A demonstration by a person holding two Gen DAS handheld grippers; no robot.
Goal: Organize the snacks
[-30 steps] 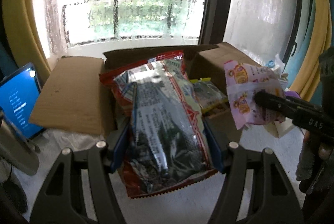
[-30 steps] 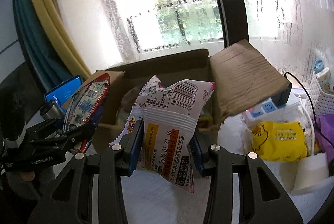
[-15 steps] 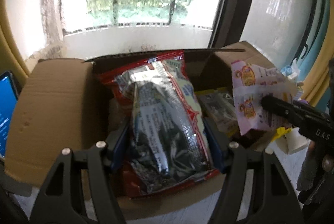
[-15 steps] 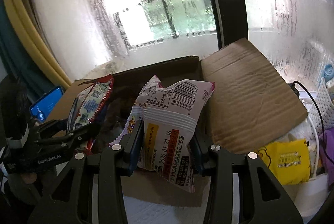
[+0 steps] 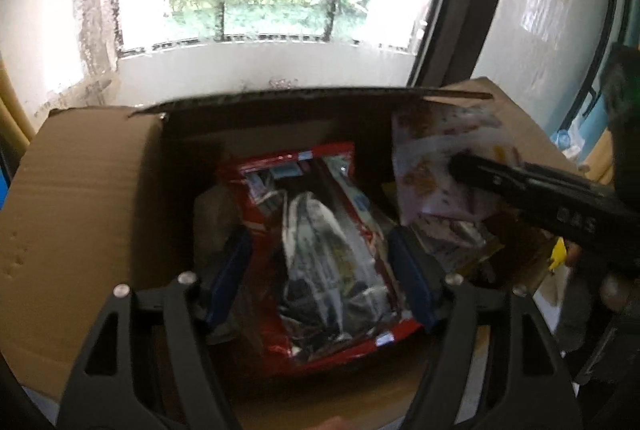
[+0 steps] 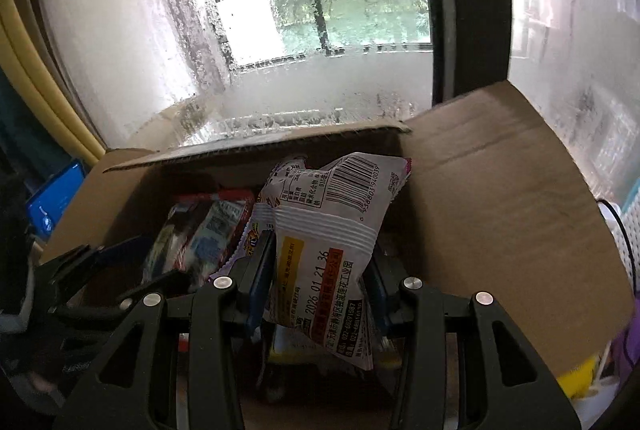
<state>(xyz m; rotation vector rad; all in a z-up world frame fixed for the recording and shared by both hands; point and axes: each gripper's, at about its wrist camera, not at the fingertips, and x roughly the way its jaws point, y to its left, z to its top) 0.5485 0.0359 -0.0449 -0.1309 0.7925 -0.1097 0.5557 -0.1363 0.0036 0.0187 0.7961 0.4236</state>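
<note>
Here, left gripper [image 5: 320, 270] opening around red packet [image 5: 320, 250], right gripper [image 6: 316, 282] clamping white packet [image 6: 328, 238] (barcode only right-view), box [image 5: 80, 189].

The open cardboard box [image 5: 84, 189] is viewed closely from above by both wrist cameras, aimed downward toward the window [image 6: 320, 9].

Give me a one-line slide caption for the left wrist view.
Left gripper opening around the red snack bag inside the cardboard box.
</note>
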